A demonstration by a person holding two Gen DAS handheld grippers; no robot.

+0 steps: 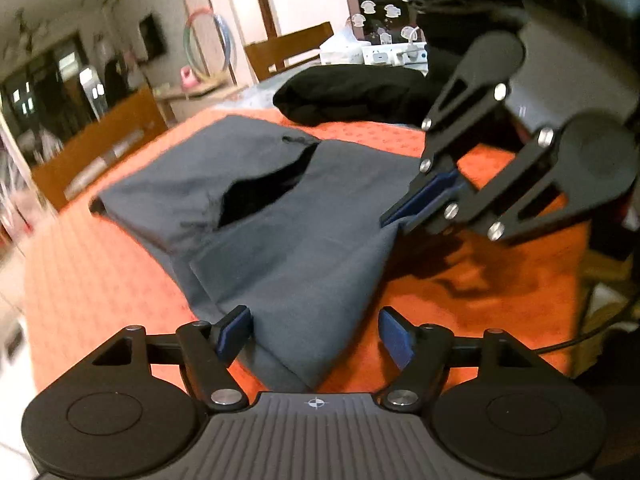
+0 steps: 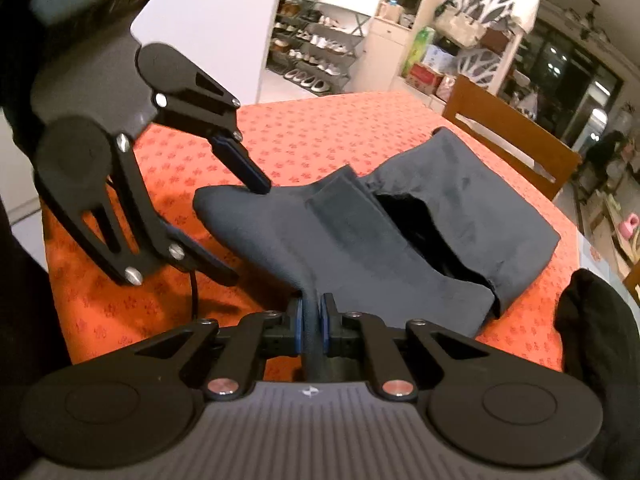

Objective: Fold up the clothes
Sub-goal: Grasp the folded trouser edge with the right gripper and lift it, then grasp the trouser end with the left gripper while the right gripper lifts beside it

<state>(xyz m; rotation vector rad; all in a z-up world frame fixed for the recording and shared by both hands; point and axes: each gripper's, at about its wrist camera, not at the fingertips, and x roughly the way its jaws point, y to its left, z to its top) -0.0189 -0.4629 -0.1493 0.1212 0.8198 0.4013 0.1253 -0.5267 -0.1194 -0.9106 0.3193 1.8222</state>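
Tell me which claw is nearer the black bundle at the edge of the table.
Right. The right claw, pinching the grey garment, sits beside the black bundle; the left claw is open at the garment's opposite end.

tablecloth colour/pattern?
Orange tablecloth with small darker red flower-like motifs; clearest in the right wrist view.

An orange tablecloth with a small flower print [image 2: 340, 128] covers the table, with brown wooden chairs [image 2: 508, 136] beside it. Behind stand a metal rack of shoes [image 2: 316, 60] against a white wall, a white cut-out shelf [image 2: 496, 8], and dark windows [image 2: 568, 68].
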